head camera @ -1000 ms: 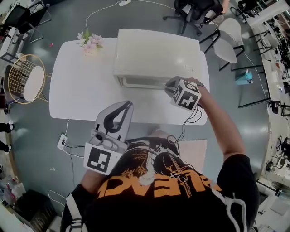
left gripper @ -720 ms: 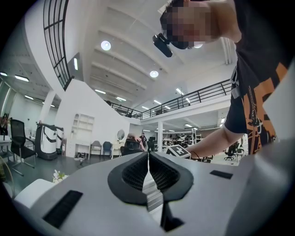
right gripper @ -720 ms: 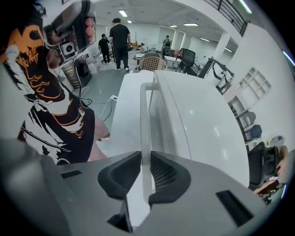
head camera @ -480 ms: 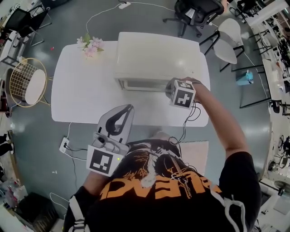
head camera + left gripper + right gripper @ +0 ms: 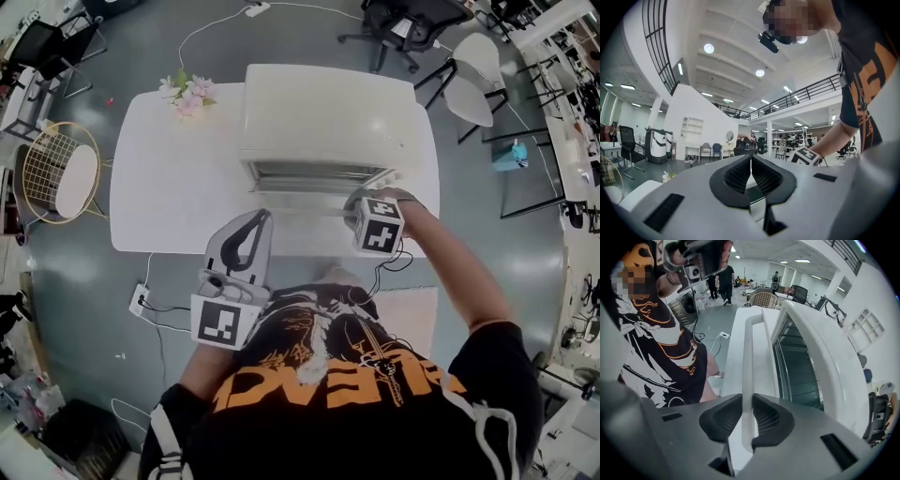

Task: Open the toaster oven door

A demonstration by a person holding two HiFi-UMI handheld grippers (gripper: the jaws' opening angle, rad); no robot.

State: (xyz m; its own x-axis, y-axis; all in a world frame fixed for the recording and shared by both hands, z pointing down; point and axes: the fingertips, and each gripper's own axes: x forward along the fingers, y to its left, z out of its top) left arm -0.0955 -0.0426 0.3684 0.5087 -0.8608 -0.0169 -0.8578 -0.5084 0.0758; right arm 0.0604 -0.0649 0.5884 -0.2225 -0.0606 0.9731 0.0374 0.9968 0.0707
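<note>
Head view, left to right. A round gold wire chair (image 5: 56, 173) is standing on the grey floor off the table's left end. A small bunch of pink and white flowers (image 5: 187, 92) is lying on the far left corner of the white rounded table (image 5: 159, 197).

The left gripper (image 5: 261, 221) is hanging over the table's near edge, well apart from the oven. In the left gripper view I am seeing the left gripper's (image 5: 751, 163) black ribbed pads pressed together with nothing between them.

The boxy cream-white toaster oven (image 5: 328, 108) is sitting at the middle of the table, toward the far edge. Its glass-paned door (image 5: 314, 176) is hanging part-way open, tilted out toward me, with wire racks showing behind the glass.

The right gripper (image 5: 356, 199) is sitting at the door's right front corner. In the right gripper view the right gripper (image 5: 747, 420) is clamping the long white bar handle (image 5: 747, 357) near its end, both pads touching the bar. The tilted door (image 5: 799, 359) is lying just to the right of the handle.
</note>
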